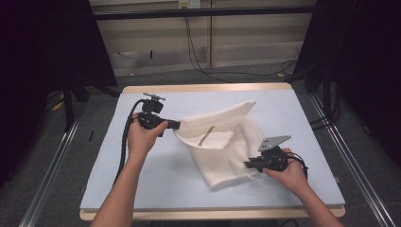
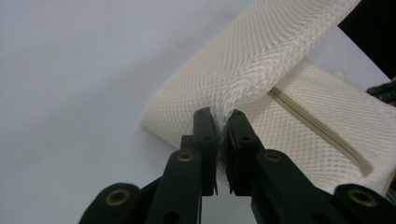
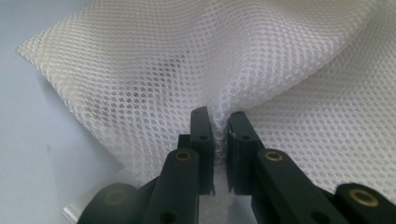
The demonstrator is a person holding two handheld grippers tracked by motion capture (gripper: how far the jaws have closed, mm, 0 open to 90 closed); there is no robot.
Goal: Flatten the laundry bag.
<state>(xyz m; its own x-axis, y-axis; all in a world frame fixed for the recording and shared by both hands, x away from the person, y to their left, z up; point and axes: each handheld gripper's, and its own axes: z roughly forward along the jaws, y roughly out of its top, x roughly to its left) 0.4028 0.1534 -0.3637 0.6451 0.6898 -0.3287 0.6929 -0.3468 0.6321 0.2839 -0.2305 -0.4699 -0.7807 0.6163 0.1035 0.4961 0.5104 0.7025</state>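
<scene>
The mesh bag (image 1: 222, 142) is cream-white, woven all over in a fine honeycomb of tiny holes, with a beige zip (image 2: 322, 128) running across it. It lies on a pale blue-grey mat (image 1: 156, 179) edged by the light wooden table (image 1: 203, 88). Both grippers (image 1: 176, 125) (image 1: 248, 165) are matt black with small brass-coloured rivets (image 2: 185, 156); the right one carries a grey plate (image 1: 273, 142).
</scene>
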